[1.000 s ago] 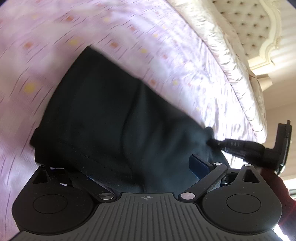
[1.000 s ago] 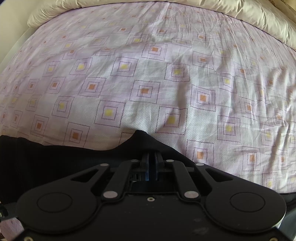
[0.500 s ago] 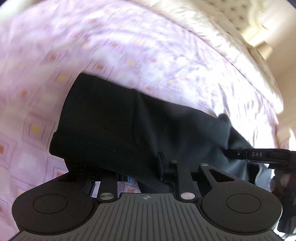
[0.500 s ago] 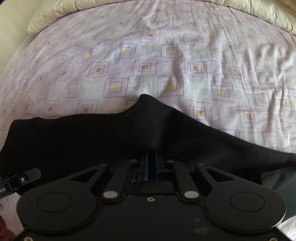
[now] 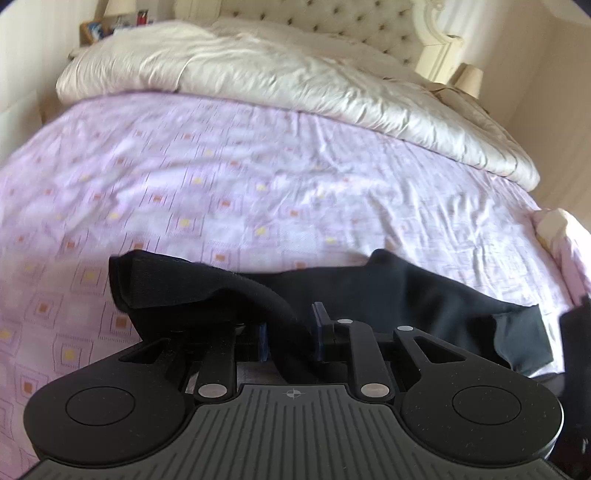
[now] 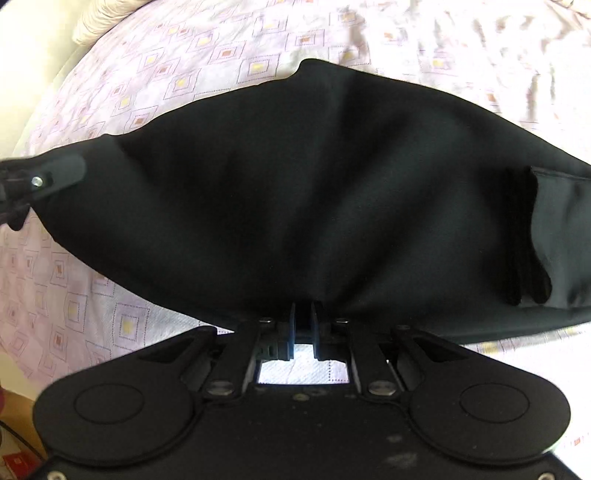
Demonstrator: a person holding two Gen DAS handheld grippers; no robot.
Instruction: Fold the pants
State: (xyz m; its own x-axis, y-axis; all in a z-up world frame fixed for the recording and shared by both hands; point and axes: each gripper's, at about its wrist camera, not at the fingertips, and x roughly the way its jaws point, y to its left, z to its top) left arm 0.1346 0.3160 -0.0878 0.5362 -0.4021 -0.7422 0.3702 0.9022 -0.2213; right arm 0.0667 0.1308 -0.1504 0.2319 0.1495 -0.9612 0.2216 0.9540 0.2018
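Black pants (image 6: 303, 192) lie on the pink patterned bed sheet (image 6: 155, 66). In the right wrist view my right gripper (image 6: 303, 325) is shut on the near edge of the pants, with a pocket (image 6: 554, 236) at the far right. My left gripper shows at the left edge of that view (image 6: 40, 181), at the pants' left end. In the left wrist view my left gripper (image 5: 290, 334) is closed on a thick rolled fold of the pants (image 5: 406, 291), which stretch to the right across the sheet (image 5: 258, 177).
A cream quilt (image 5: 295, 81) is heaped at the head of the bed before a tufted headboard (image 5: 332, 22). A lamp (image 5: 469, 79) stands at the back right. The bed's left edge (image 6: 33, 122) meets a pale wall.
Both grippers have pulled back toward the near side, dragging the pants across the sheet. The left wrist view has tipped up, now showing the quilt and headboard. More of the pants shows in the right view.
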